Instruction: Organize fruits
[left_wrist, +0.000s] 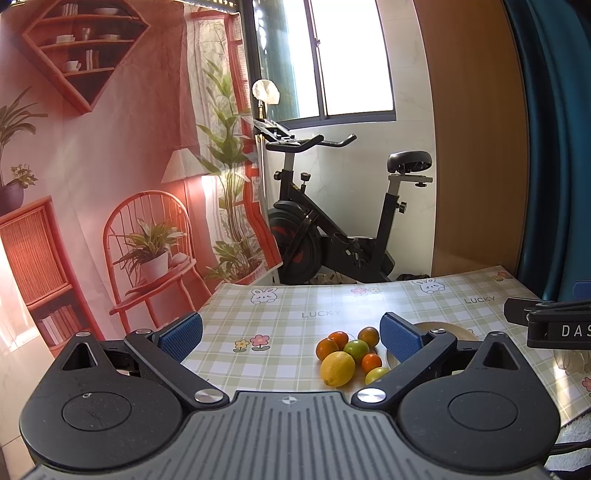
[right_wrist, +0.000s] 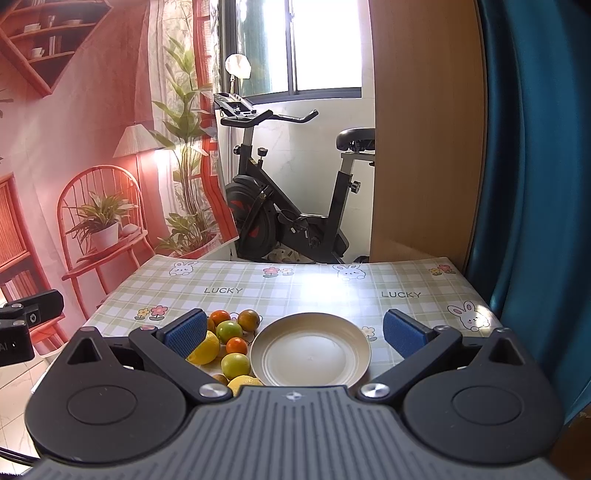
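Observation:
A cluster of fruit lies on the checked tablecloth (left_wrist: 280, 332): a yellow lemon (left_wrist: 337, 368), a green citrus (left_wrist: 356, 350), and several small oranges (left_wrist: 338, 339). In the right wrist view the same cluster (right_wrist: 229, 331) sits just left of an empty cream plate (right_wrist: 311, 349), with a second lemon (right_wrist: 244, 382) at the near edge. My left gripper (left_wrist: 291, 334) is open and empty, above the table, with the fruit between its fingers. My right gripper (right_wrist: 295, 332) is open and empty, with the plate between its fingers. The plate's rim (left_wrist: 443, 326) shows behind the left gripper's right finger.
An exercise bike (right_wrist: 280, 192) stands beyond the table's far edge. A printed pink backdrop (left_wrist: 92, 166) hangs on the left, a wooden panel (right_wrist: 424, 129) and a blue curtain (right_wrist: 535, 166) on the right. The right gripper's body (left_wrist: 554, 325) shows at the right edge.

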